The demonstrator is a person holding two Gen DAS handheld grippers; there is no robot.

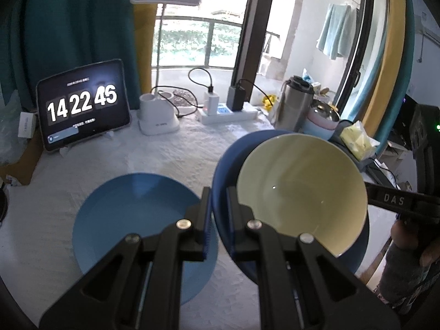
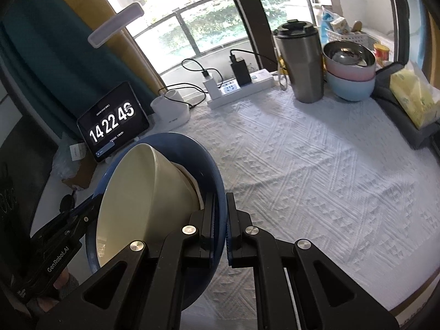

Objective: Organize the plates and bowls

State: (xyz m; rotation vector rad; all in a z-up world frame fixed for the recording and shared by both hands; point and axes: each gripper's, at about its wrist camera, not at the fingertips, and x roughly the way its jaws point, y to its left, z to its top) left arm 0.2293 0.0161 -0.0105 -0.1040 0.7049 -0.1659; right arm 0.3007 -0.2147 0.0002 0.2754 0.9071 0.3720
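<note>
**Carrying the stacked bowls between both hands**

Left wrist view: my left gripper (image 1: 218, 220) has its fingers clamped tight on the near rim of the dark blue bowl (image 1: 222, 170), which holds the cream bowl (image 1: 299, 189) inside it, tilted, above the white-clothed bench (image 1: 165, 148). A light blue plate (image 1: 137, 211) lies flat just beside and below.

Right wrist view: my right gripper (image 2: 220, 220) pinches the same blue bowl's opposite rim (image 2: 211, 165). I judge I should keep both hands level and matched so the cream bowl (image 2: 148, 192) cannot slide out, then lower the stack onto the plate.
</note>
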